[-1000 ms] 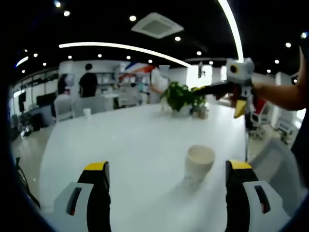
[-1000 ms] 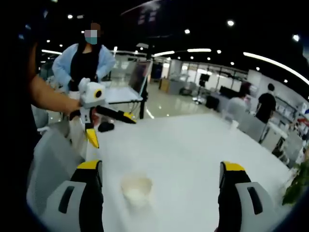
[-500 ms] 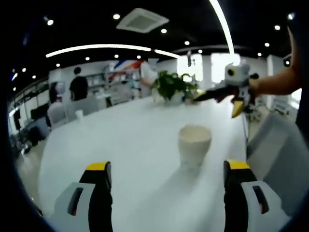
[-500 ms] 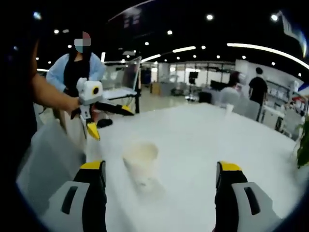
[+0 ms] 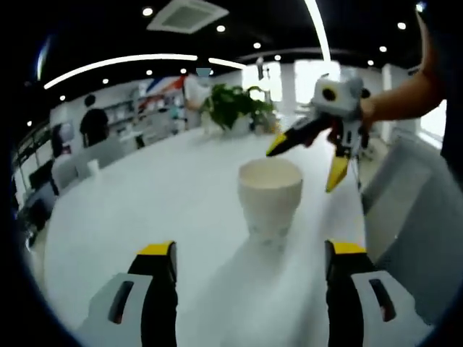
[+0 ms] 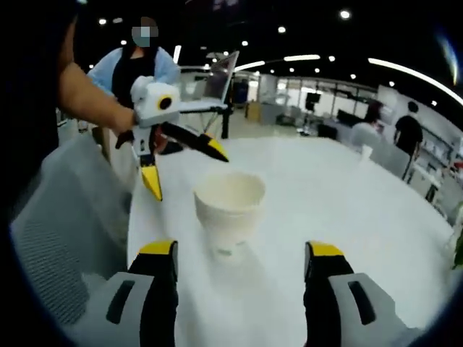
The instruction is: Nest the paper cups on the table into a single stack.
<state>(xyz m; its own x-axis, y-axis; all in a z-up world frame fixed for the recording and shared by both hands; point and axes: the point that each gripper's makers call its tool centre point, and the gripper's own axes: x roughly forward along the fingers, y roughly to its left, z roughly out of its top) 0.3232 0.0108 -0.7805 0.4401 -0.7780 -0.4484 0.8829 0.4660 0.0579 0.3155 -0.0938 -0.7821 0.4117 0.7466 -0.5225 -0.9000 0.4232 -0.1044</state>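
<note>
On the white table (image 5: pixel 130 210), lining up the wide-apart left gripper (image 5: pixel 246 260) and wide-apart right gripper (image 6: pixel 235 256) around the upright cream paper cup (image 5: pixel 270 194), closing slowly, squeezing softly.

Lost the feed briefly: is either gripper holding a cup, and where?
Neither. Left gripper and right gripper are open; the paper cup stands free on the table.
</note>
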